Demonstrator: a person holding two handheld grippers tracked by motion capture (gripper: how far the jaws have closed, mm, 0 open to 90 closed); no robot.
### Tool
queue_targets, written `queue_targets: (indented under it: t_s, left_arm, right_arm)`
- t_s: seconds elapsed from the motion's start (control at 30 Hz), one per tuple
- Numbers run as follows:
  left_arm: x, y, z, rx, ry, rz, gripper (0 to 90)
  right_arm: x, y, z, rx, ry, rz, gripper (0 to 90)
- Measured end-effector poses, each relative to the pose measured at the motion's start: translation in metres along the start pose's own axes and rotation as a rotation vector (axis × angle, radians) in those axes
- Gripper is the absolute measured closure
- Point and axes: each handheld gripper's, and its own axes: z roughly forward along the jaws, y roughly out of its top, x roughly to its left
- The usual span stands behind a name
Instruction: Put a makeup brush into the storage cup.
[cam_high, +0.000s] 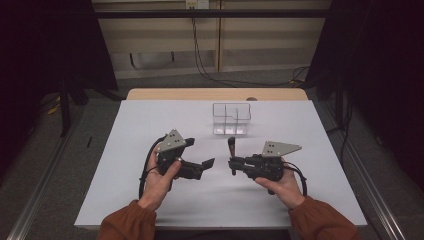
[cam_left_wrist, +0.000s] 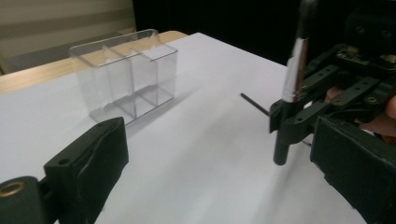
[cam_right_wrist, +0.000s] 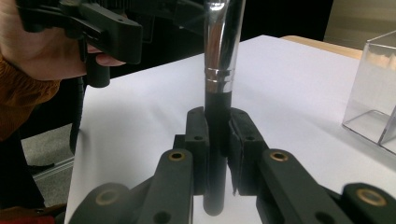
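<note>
Brush (cam_high: 231, 146) stands upright in the right claw (cam_high: 233, 163), clamped by its black handle with the silver ferrule above the jaws and the butt end hanging just over the white counter (cam_high: 150, 200). Beyond it on that counter, the clear organiser (cam_high: 231, 119) with its 3 open-topped compartments sits near the far edge, up and slightly left of the brush in the high view. Left claw (cam_high: 204, 168) faces the brush from just beside it, jaws spread wide and empty, so the right hand is placed for the drop, which I judge needs the handle kept vertical
</note>
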Motion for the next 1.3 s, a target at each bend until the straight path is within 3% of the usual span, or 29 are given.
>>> queue_targets:
  t_s: [0.23,0.33,0.73,0.9,1.03,1.1,1.3]
  left_arm:
    - [0.008,-0.011,-0.013,-0.034,0.080,-0.022,4.4]
    - [0.012,-0.016,-0.018,-0.067,0.080,-0.051,4.3]
    - [0.022,-0.035,-0.047,-0.109,0.148,-0.049,4.3]
    - [0.026,-0.042,-0.060,-0.115,0.172,-0.022,3.9]
    - [0.032,-0.053,-0.072,-0.121,0.172,-0.066,1.9]
    - [0.033,-0.058,-0.077,-0.129,0.170,-0.046,1.8]
    - [0.041,-0.065,-0.093,-0.161,0.226,-0.055,1.8]
  right_arm:
    - [-0.001,0.001,0.000,-0.001,-0.009,0.004,79.5]
    - [-0.001,0.001,0.000,-0.001,-0.012,0.004,79.4]
    - [-0.003,0.002,-0.005,-0.018,-0.029,0.012,79.4]
    - [-0.004,0.004,-0.007,-0.028,-0.038,0.013,79.4]
    - [-0.005,0.004,-0.007,-0.029,-0.043,0.014,79.4]
    - [-0.006,0.004,-0.008,-0.029,-0.047,0.016,79.4]
    - [-0.007,0.004,-0.011,-0.034,-0.056,0.013,79.4]
